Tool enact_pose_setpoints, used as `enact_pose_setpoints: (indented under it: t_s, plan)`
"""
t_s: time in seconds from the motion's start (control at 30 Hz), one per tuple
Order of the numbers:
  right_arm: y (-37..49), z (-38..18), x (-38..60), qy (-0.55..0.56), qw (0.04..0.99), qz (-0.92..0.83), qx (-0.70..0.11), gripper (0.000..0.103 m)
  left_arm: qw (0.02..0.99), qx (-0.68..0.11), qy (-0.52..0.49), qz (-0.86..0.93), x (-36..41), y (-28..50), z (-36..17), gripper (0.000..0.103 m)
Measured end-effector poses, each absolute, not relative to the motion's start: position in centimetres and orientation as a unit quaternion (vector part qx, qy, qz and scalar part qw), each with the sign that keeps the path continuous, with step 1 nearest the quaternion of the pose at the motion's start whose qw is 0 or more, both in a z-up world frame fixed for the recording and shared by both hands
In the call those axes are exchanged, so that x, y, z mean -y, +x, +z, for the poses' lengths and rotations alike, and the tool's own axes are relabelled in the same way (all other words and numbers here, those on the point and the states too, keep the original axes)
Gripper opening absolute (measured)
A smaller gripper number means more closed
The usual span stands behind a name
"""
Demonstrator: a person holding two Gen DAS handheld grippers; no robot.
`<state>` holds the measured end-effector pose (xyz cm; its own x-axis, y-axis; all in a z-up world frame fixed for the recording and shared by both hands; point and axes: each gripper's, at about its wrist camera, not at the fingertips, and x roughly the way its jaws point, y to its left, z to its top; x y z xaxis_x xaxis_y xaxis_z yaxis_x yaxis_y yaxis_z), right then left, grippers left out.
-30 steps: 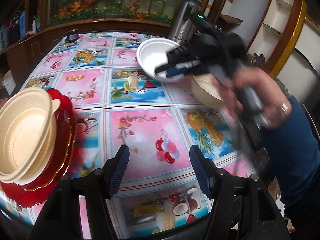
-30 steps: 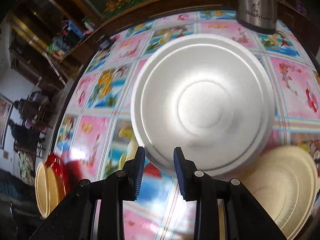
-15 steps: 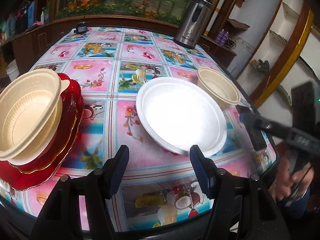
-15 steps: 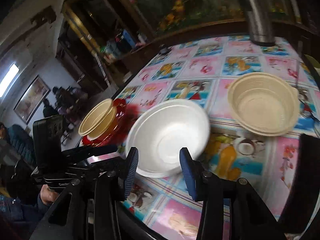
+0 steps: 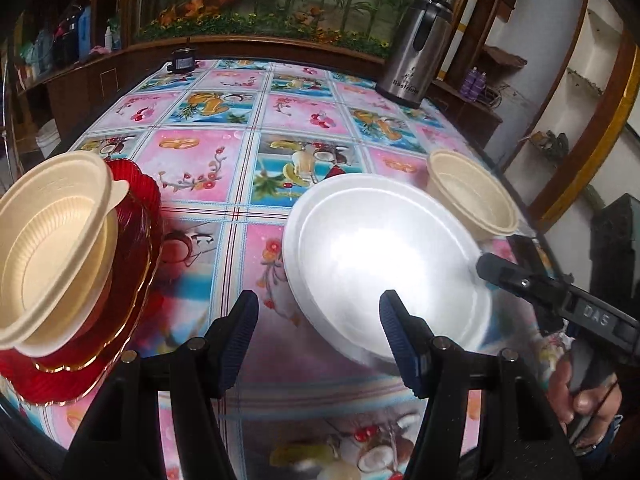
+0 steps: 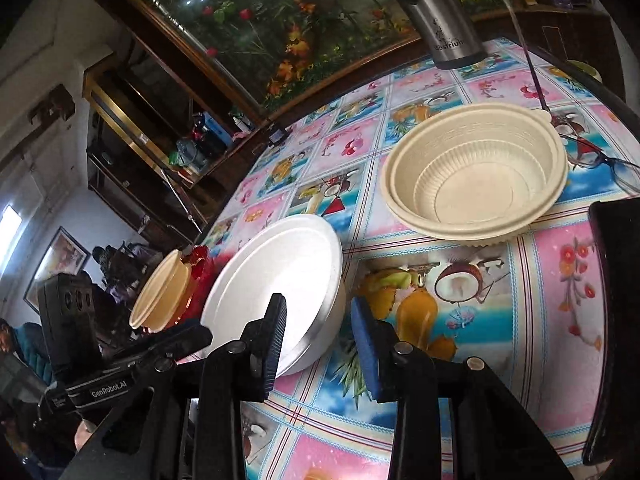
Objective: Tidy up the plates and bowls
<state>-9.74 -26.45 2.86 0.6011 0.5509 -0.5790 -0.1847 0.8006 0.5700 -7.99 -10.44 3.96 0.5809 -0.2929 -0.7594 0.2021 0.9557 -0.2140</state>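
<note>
A white foam plate lies on the table near its front edge; it also shows in the right wrist view. A cream bowl stands behind it to the right, large in the right wrist view. At left, cream bowls sit stacked on red plates. My left gripper is open and empty, just in front of the white plate. My right gripper is open and empty at the plate's right rim.
A steel thermos jug stands at the table's far right. The table has a colourful fruit-pattern cloth. Eyeglasses lie right of the cream bowl. A small dark object sits at the far edge. Wooden shelves surround the table.
One second ago my right gripper held the white plate in the air. It set the plate on the table, let go and drew back to the right.
</note>
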Motion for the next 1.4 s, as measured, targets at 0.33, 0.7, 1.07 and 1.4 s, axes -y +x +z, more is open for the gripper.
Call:
enact_pose_setpoints:
  t_s: [0.33, 0.7, 1.07, 1.4]
  plan:
    - [-9.9, 1.5, 26.1, 0.263, 0.843, 0.232, -0.409, 0.014, 0.887, -0.437, -0.013, -0.15, 12.3, -7.6, 3.0, 0.027]
    - [-10.4, 1.9, 25.5, 0.237, 0.855, 0.221, -0.405, 0.014, 0.887, -0.439, -0.003, -0.146, 12.8, -8.1, 2.1, 0.027]
    - [-12.2, 4.0, 25.1, 0.198, 0.879, 0.187, -0.392, 0.014, 0.894, -0.42, 0.001, -0.158, 13.4, -10.2, 3.6, 0.031]
    - [-12.8, 3.8, 25.2, 0.207, 0.875, 0.175, -0.401, 0.014, 0.895, -0.413, -0.001, -0.169, 13.4, -10.6, 3.6, 0.033]
